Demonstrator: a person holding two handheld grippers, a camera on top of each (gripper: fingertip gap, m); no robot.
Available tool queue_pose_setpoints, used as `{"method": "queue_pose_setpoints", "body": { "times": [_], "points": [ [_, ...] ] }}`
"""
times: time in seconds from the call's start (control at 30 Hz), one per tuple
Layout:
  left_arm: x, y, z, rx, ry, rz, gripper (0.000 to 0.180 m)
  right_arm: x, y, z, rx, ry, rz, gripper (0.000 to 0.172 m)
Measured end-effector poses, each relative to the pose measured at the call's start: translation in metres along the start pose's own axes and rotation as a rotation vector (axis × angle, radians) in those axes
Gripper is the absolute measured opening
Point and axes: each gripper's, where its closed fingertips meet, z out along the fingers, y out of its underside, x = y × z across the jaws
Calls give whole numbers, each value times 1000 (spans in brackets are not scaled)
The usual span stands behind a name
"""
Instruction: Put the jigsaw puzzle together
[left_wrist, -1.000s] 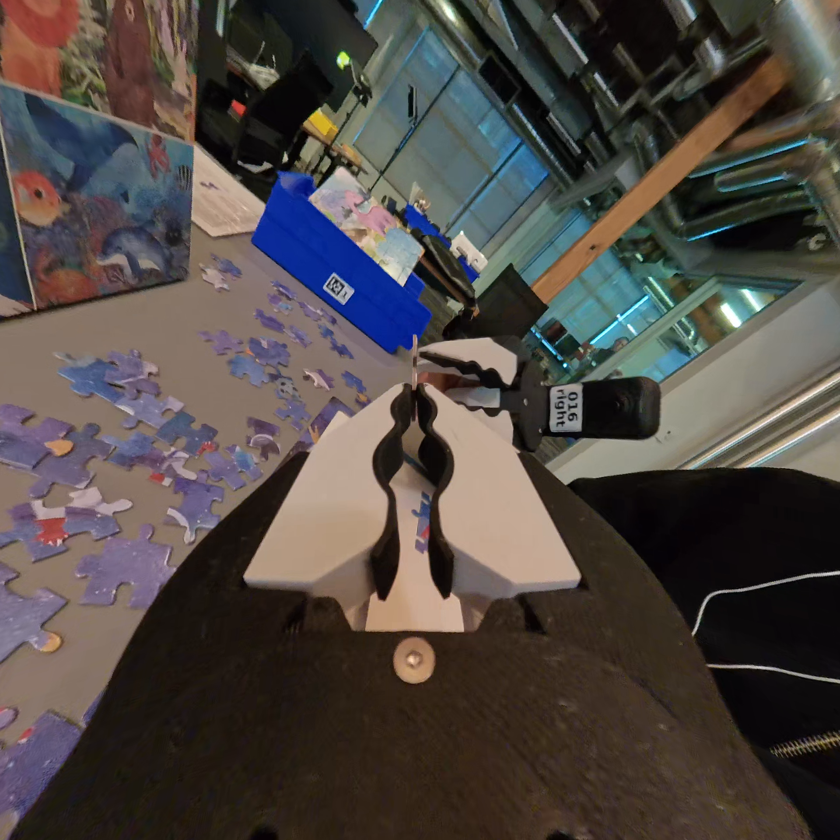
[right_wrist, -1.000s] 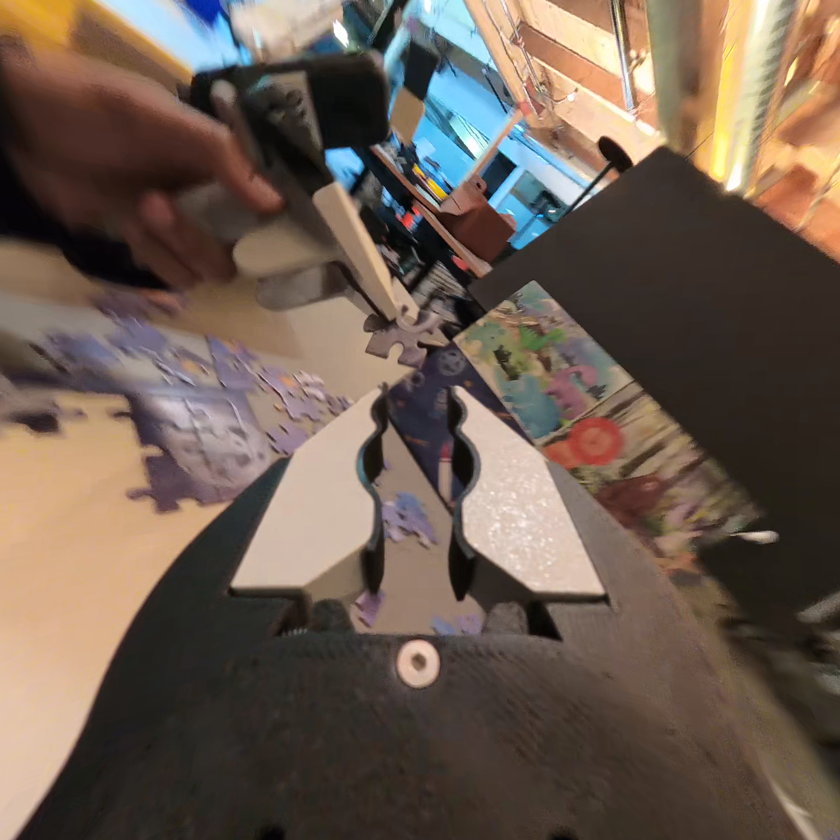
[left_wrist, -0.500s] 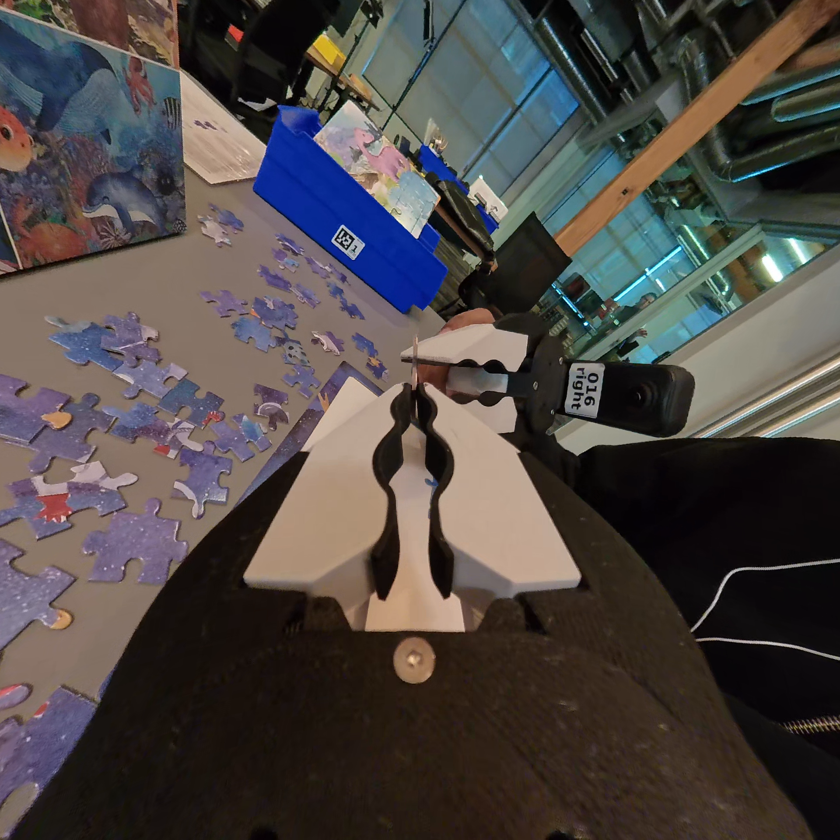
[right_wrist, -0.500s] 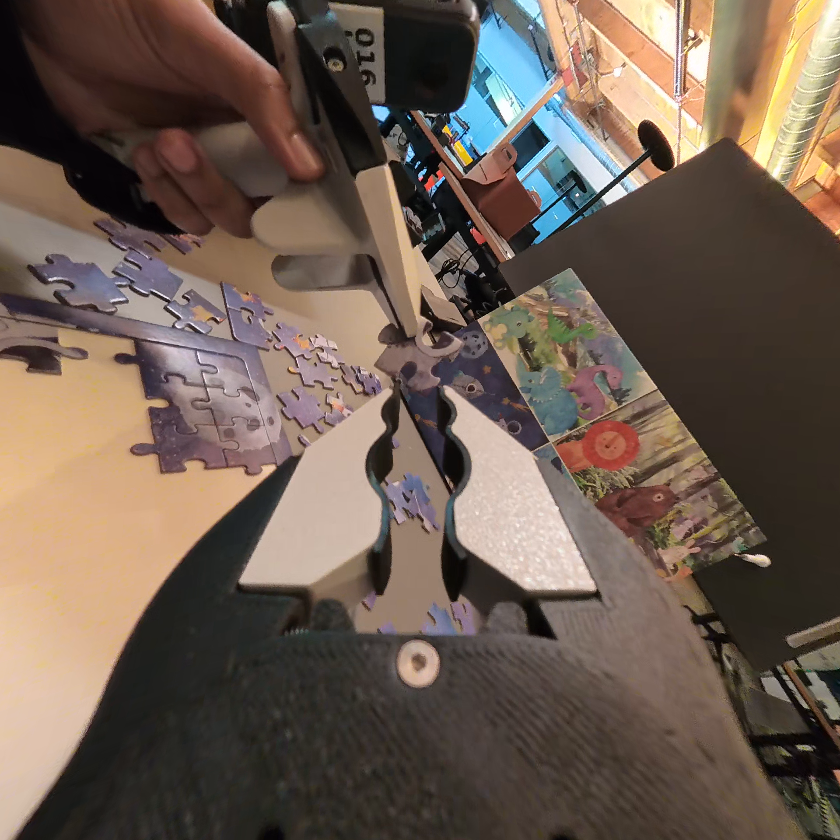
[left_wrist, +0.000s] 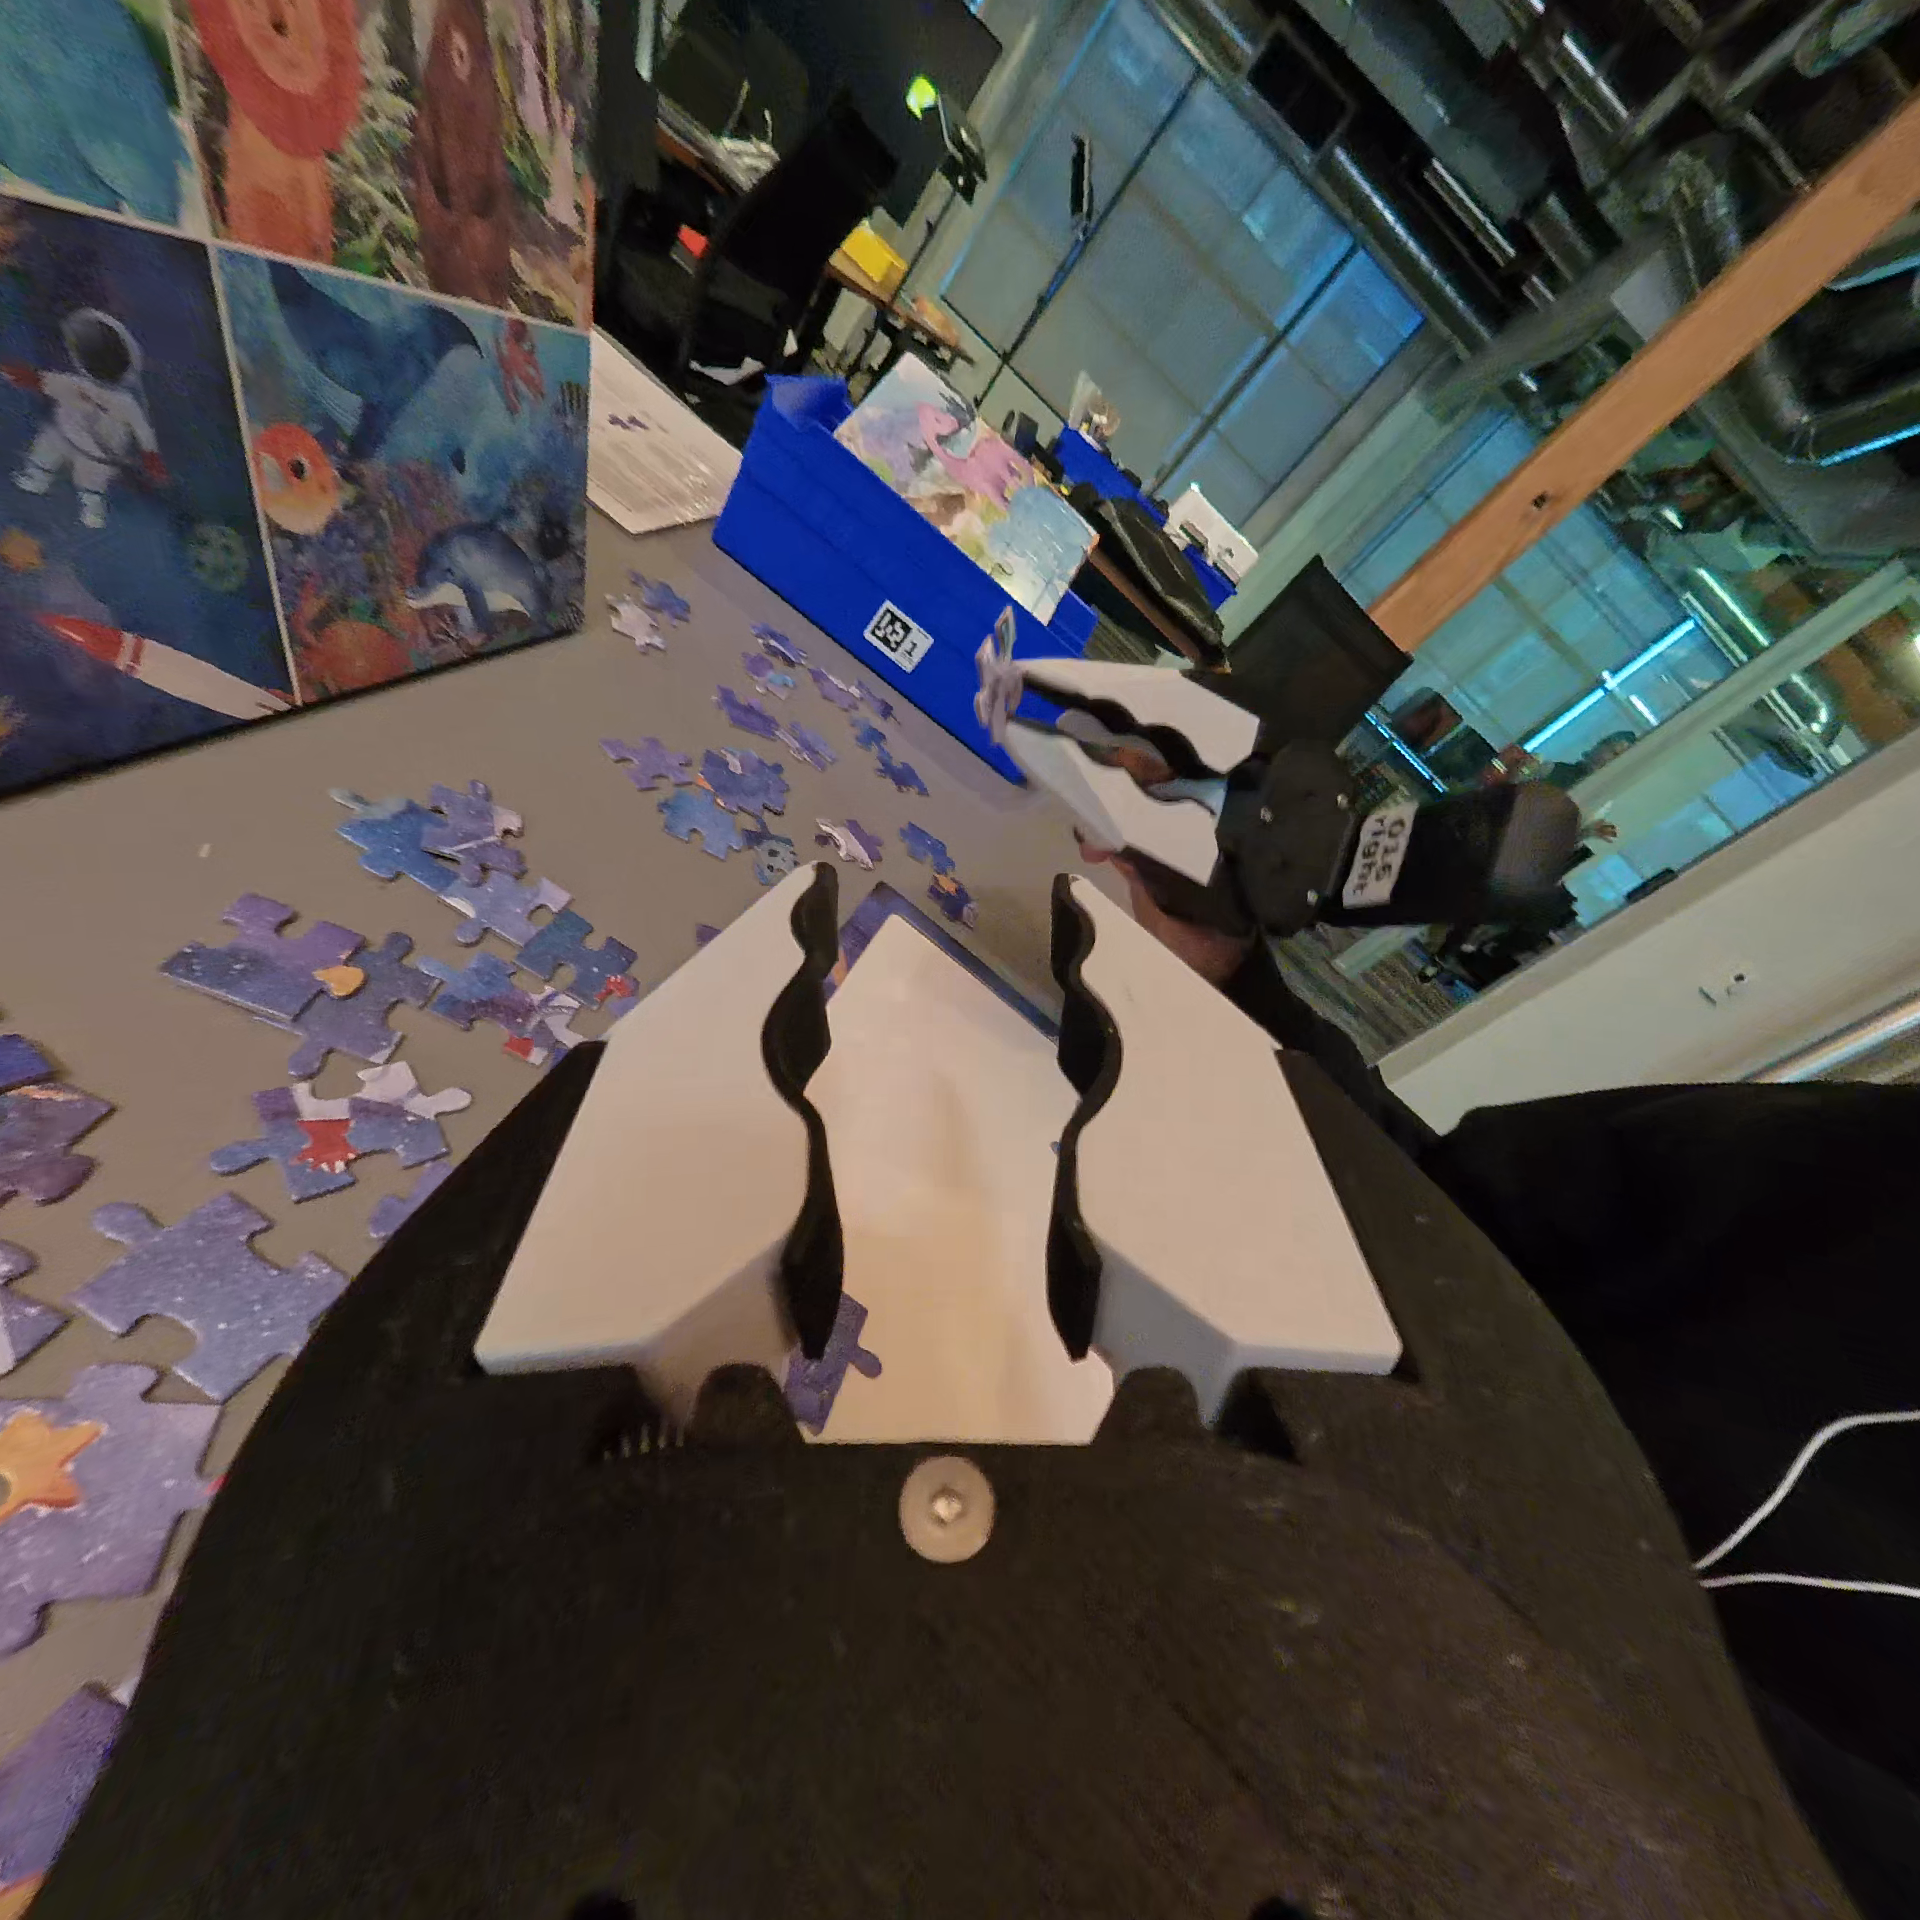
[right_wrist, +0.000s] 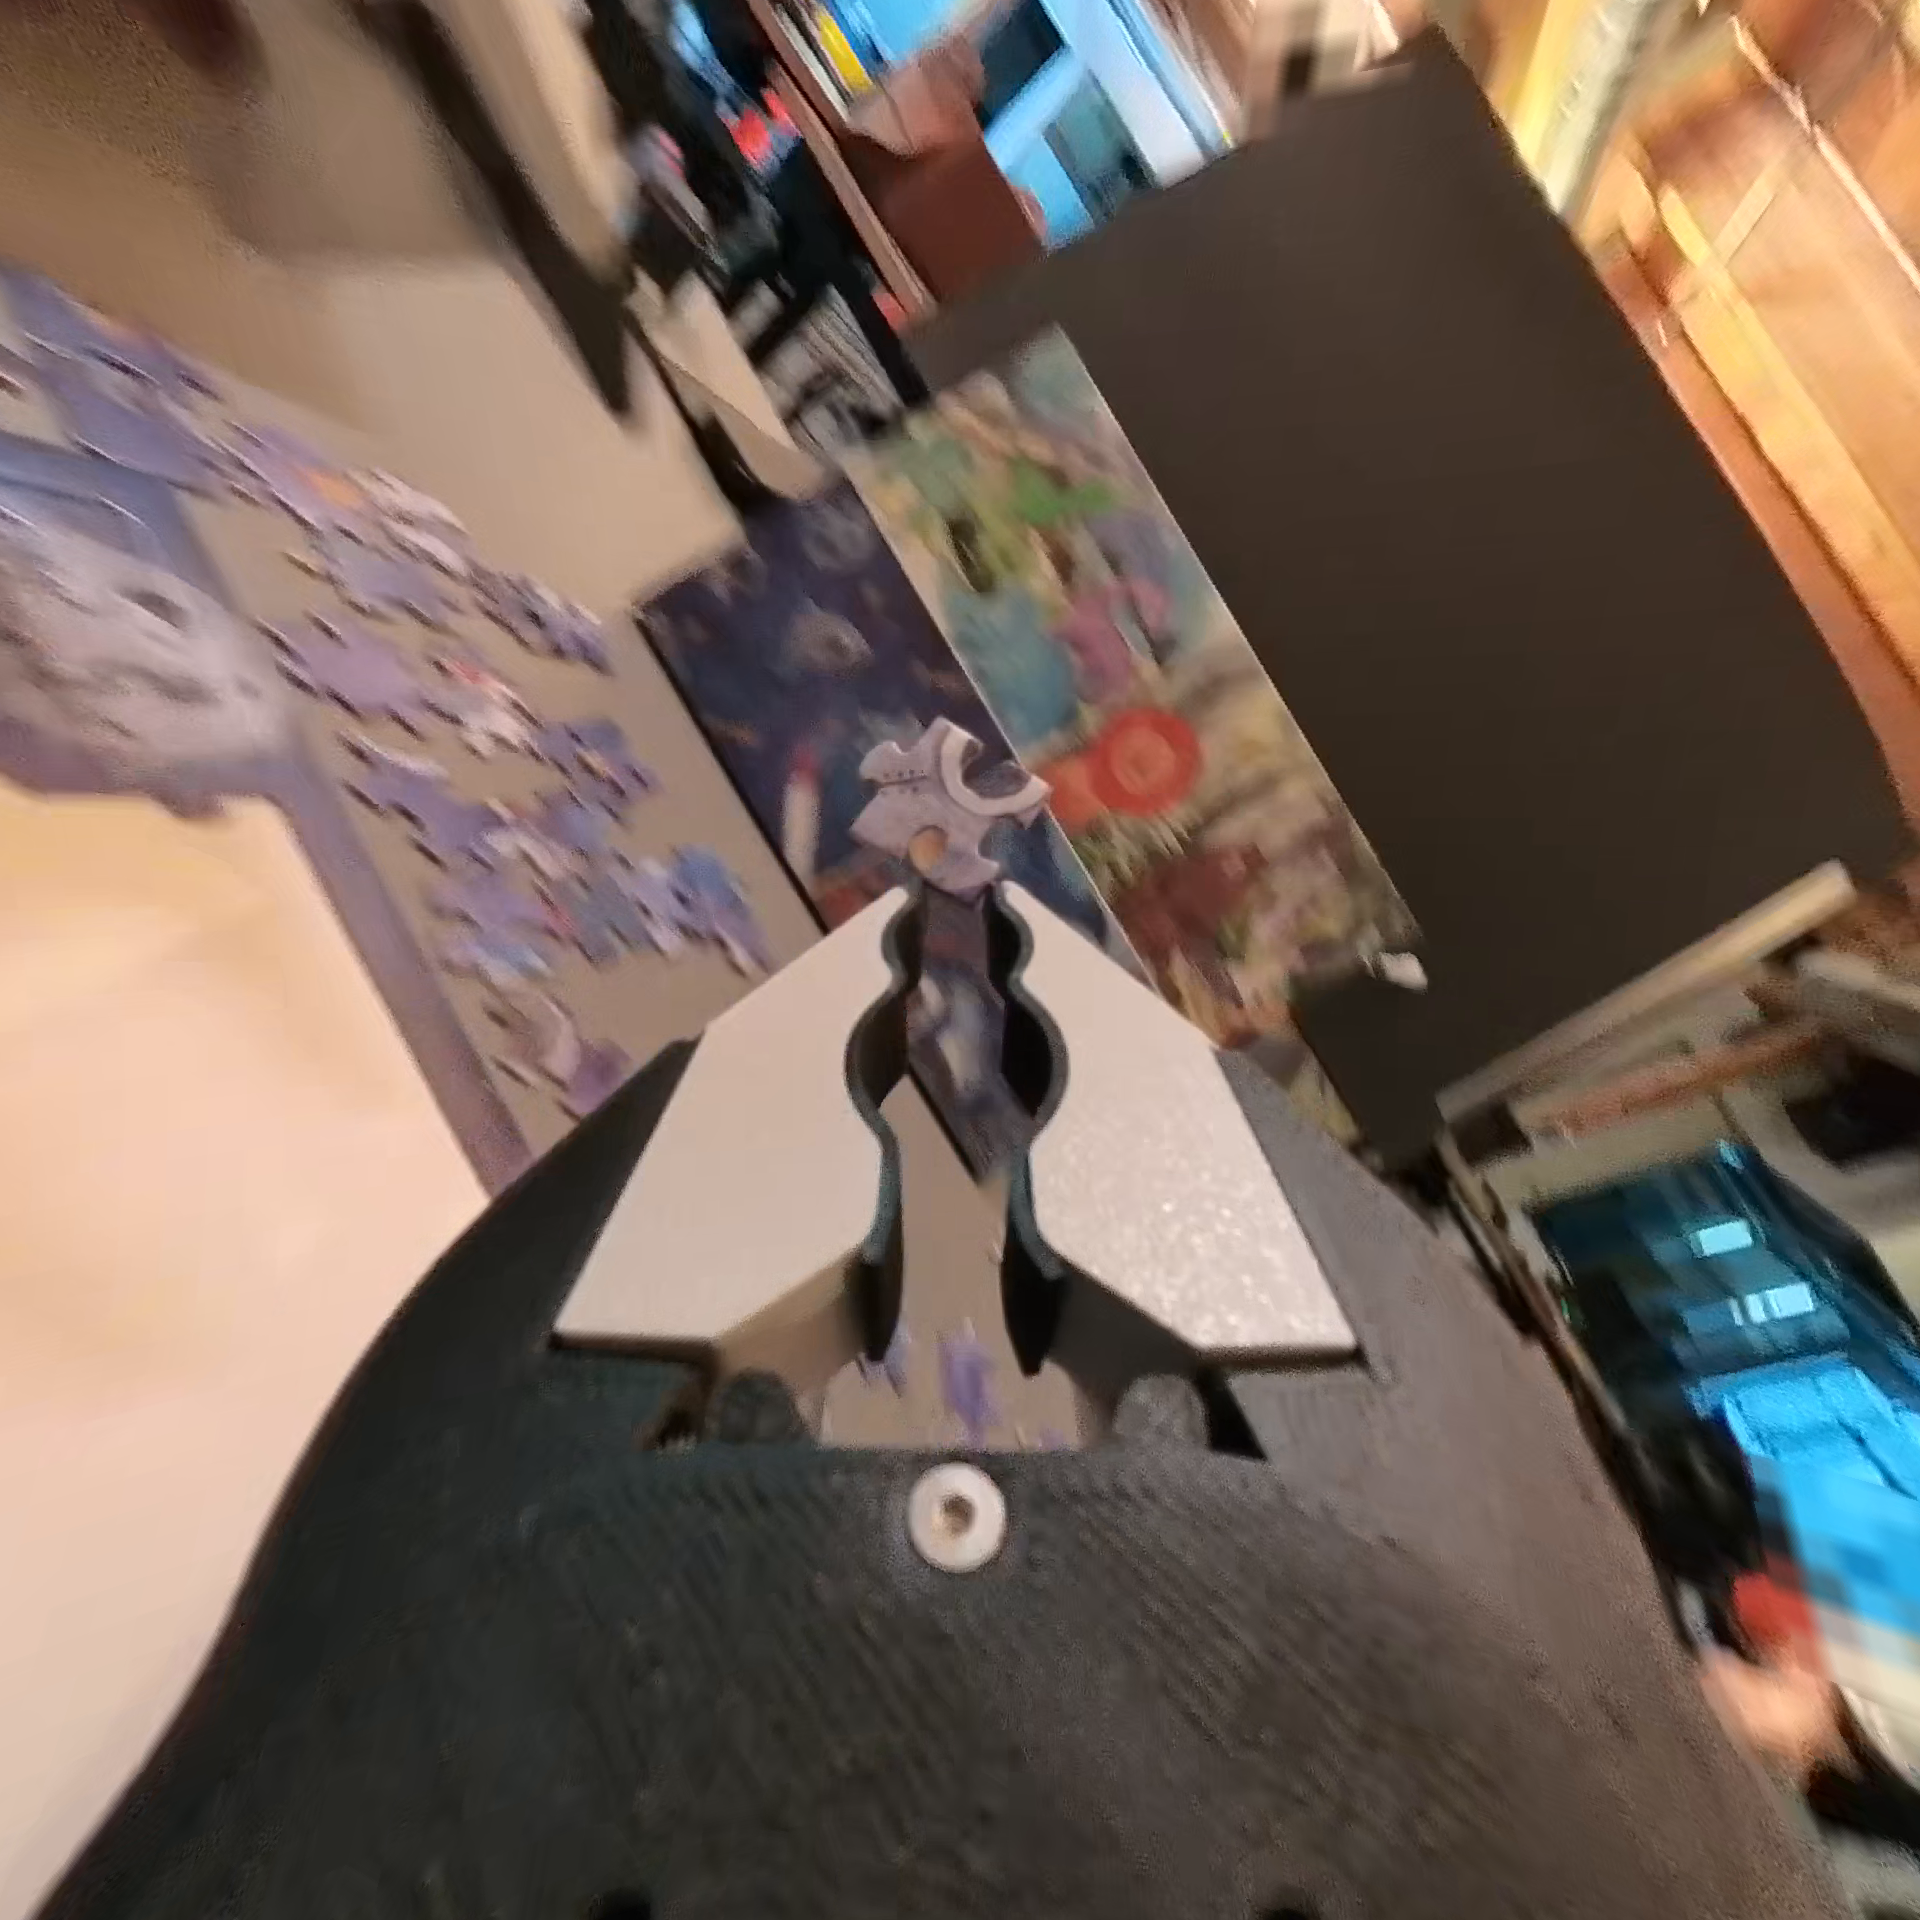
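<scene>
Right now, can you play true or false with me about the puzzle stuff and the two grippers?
1. The right gripper pinches a puzzle piece. True.
2. The left gripper is shut tight. False: its fingers stand apart with nothing between them.
3. The bin is red. False: it is blue.
4. Loose pieces lie on the grey table. True.
5. A picture box stands on the table. True.
</scene>
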Motion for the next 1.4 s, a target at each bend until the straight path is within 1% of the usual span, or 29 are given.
{"method": "queue_pose_setpoints", "body": {
  "times": [0.07,0.13,0.23,0.3,0.4,0.47,0.5,0.53,0.6,0.73,0.83,0.9,0.97,1.03,1.1,1.17,1.23,1.3,1.33,1.4],
  "points": [
    [-2,-5,-4,26,-18,11,40,25,45,-19,-118,21,77,9],
    [-10,-12,-9,67,-70,21,43,38,94,-44,-279,2,134,10],
    [-25,-17,-20,95,-167,47,44,37,159,-90,-532,-61,209,10],
    [-33,-19,-27,103,-215,51,44,27,191,-118,-648,-104,302,10],
    [-37,-20,-30,119,-219,38,44,7,217,-145,-714,-180,450,10],
    [-39,-19,-30,115,-227,35,44,0,221,-151,-710,-211,520,12],
    [-41,-19,-30,111,-239,40,44,3,220,-151,-696,-203,540,17],
    [-42,-18,-30,107,-252,49,44,7,217,-150,-671,-189,556,22],
    [-44,-19,-30,106,-274,69,44,20,202,-143,-594,-158,585,26],
    [-42,-25,-34,136,-292,100,43,51,157,-121,-401,-82,610,30],
    [-39,-29,-38,160,-296,117,43,82,125,-104,-311,15,537,30],
    [-37,-32,-40,172,-298,127,43,108,99,-91,-222,95,510,29],
    [-35,-34,-42,180,-297,135,43,130,70,-77,-90,146,550,29],
    [-34,-35,-44,184,-299,144,43,142,54,-62,25,164,623,28],
    [-33,-37,-48,189,-309,155,43,141,57,-45,78,159,702,29],
    [-34,-38,-51,193,-319,166,43,124,75,-31,52,120,778,30],
    [-35,-39,-54,196,-327,170,41,98,92,-24,-2,37,811,30],
    [-35,-39,-54,198,-320,163,40,71,109,-23,-88,-72,780,23],
    [-35,-38,-54,198,-315,158,40,56,122,-23,-171,-144,755,18],
    [-35,-37,-52,193,-309,154,39,26,146,-26,-330,-280,723,22]
  ]
}}
